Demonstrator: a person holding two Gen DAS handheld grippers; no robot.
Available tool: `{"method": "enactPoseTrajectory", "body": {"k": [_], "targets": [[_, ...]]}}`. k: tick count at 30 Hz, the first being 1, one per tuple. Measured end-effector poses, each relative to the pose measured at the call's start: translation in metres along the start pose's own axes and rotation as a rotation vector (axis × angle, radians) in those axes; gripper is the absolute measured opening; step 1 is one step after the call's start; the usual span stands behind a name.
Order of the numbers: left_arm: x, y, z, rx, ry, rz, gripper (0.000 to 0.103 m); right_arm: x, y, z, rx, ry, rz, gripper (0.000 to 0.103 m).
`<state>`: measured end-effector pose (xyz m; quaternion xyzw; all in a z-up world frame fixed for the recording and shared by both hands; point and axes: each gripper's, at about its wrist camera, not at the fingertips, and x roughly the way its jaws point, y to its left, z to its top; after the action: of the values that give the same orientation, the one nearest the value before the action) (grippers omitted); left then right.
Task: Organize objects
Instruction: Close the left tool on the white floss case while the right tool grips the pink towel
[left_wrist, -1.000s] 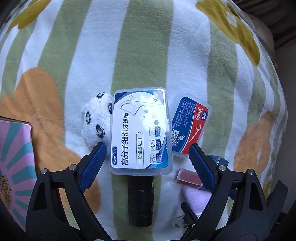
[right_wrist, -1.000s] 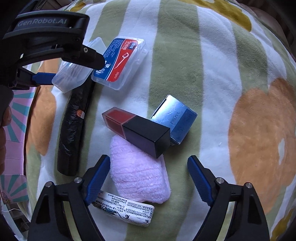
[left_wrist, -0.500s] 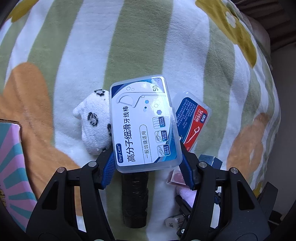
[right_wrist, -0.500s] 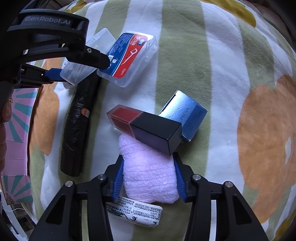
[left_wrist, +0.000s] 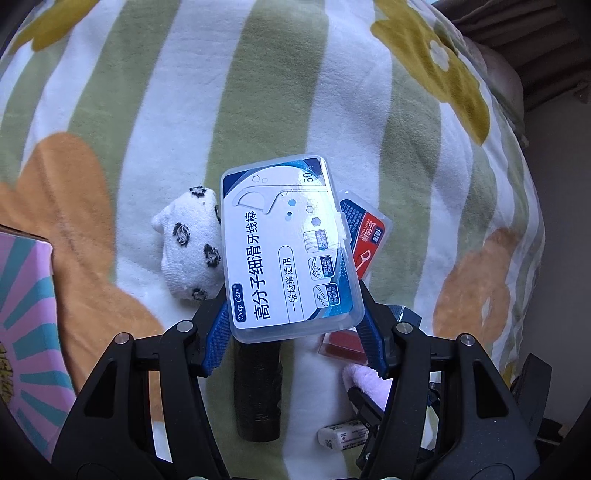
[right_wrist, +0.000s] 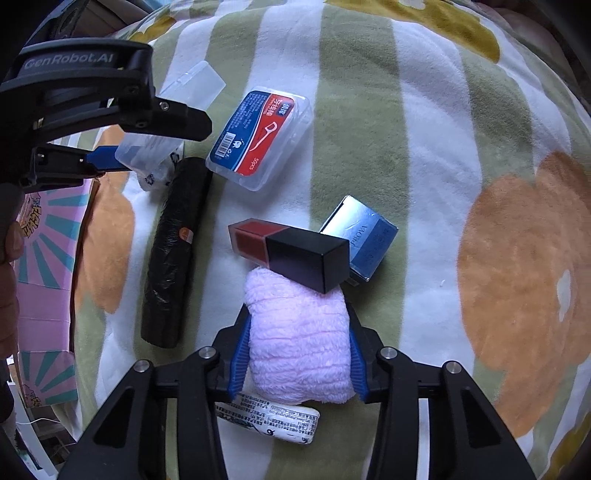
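A striped, flowered blanket (right_wrist: 424, 122) carried a red floss box (right_wrist: 258, 136), black roll (right_wrist: 171, 254), blue box (right_wrist: 364, 236), pink towel (right_wrist: 299, 347), white tube (right_wrist: 273, 421), panda sock (left_wrist: 188, 251) and patterned carton (right_wrist: 44, 277).

Blanket (right_wrist: 369, 110): under everything.
Roll (right_wrist: 170, 254): left of lipstick box (right_wrist: 295, 254).
Lipstick box: on towel (right_wrist: 299, 347), against carton (right_wrist: 362, 240).
Floss case (right_wrist: 258, 136): behind lipstick box.

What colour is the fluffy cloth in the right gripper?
Pale pink; the fluffy cloth shows best in the right wrist view, clamped in the right gripper.
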<state>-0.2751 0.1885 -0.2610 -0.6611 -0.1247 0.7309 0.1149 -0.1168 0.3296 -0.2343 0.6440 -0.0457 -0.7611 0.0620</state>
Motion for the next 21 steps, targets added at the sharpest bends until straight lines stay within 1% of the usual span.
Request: {"method": "enactPoseTrajectory", "body": {"k": [2,3,5,11,12,13,15,17,20,21], "targets": [[-0.009,0.001,-0.001,0.0,-0.014,-0.007,0.056,-0.007,-0.003,0.0,-0.001,-0.006,-0.003,0.041],[-0.023,0.011,-0.015,0.002,-0.022,-0.01,0.056,-0.012,-0.005,0.0,0.0,-0.009,-0.004,0.041],[-0.039,0.017,-0.027,0.006,-0.038,-0.014,0.056,-0.021,-0.008,0.0,0.002,-0.017,-0.007,0.041],[-0.075,0.013,-0.042,0.029,-0.086,-0.017,0.056,-0.061,-0.012,-0.002,-0.002,-0.064,-0.02,0.041],[-0.083,0.014,-0.045,0.033,-0.095,-0.019,0.056,-0.061,0.004,-0.009,-0.003,-0.076,-0.022,0.041],[-0.09,0.013,-0.048,0.037,-0.105,-0.019,0.056,-0.071,0.006,-0.01,-0.003,-0.087,-0.022,0.041],[-0.106,0.014,-0.056,0.045,-0.124,-0.021,0.056,-0.079,0.029,-0.023,-0.003,-0.112,-0.025,0.041],[-0.123,0.014,-0.065,0.056,-0.148,-0.019,0.056,-0.092,0.037,-0.024,-0.002,-0.133,-0.031,0.041],[-0.15,0.013,-0.082,0.084,-0.186,-0.008,0.056,-0.1,0.057,-0.024,0.008,-0.163,-0.037,0.041],[-0.16,0.013,-0.089,0.094,-0.198,-0.007,0.056,-0.108,0.064,-0.024,0.01,-0.171,-0.04,0.041]]}}
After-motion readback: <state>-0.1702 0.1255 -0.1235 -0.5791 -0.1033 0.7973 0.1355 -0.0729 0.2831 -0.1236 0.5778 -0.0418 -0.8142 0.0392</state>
